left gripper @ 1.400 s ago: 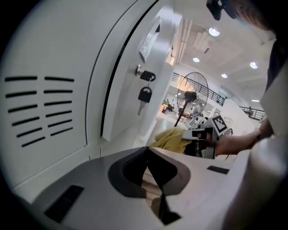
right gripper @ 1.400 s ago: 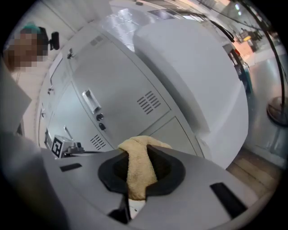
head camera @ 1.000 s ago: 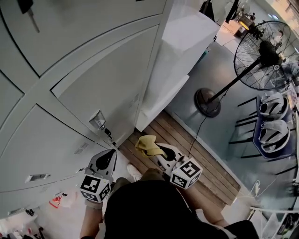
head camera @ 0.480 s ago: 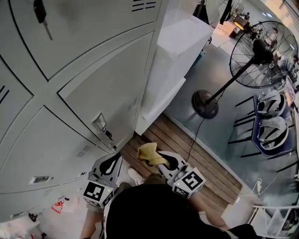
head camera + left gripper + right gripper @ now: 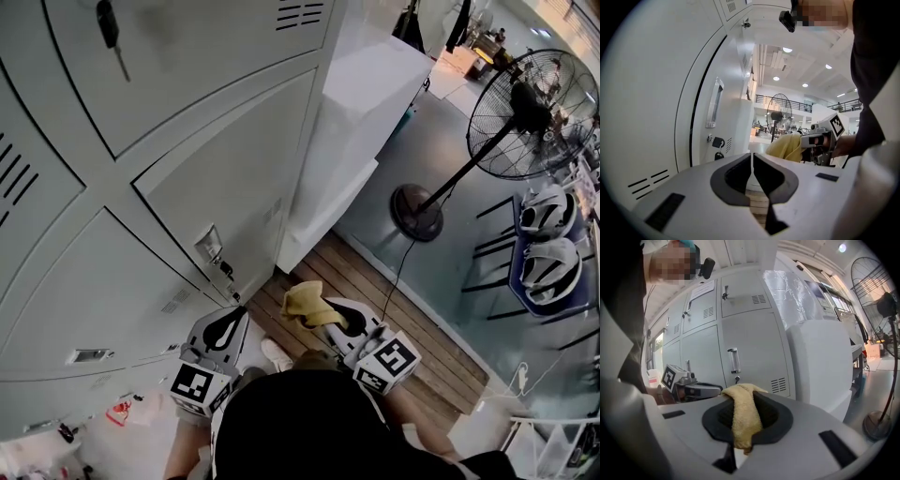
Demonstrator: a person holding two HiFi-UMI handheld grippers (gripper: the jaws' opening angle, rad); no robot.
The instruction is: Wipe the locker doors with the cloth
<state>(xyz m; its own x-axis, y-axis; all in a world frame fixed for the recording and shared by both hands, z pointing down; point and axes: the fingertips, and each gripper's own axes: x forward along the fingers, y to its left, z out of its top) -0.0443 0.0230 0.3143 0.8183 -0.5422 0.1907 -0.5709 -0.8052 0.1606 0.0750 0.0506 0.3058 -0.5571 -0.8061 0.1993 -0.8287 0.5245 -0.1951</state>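
Looking down from above, the person stands close to the grey locker doors (image 5: 225, 178) with both tools held low at the waist. The right tongs (image 5: 330, 317) are clamped on a yellow cloth (image 5: 307, 302). The cloth bunches out ahead of them above the strip of wooden floor (image 5: 412, 328), clear of the metal. The left tongs (image 5: 225, 330) point toward the lower door, below its handle (image 5: 208, 244). To my eye no wiping stroke is under way: the cloth is gripped but not on a door.

In the left gripper view, those tongs are closed together with nothing between them. The door stands just beside them on the left, with a key (image 5: 717, 143) hanging below the handle. The cloth shows further off to the right, in the other tongs.

In the right gripper view, the cloth is a thick, nubbly fold pinched between the jaws, with its loose end drooping over the front. It looks soft and dry, though I can't be sure. The doors stand ahead, apart from it. The next move, I'd guess, is to raise the cloth and press it flat on a panel, steering round the handle and key.
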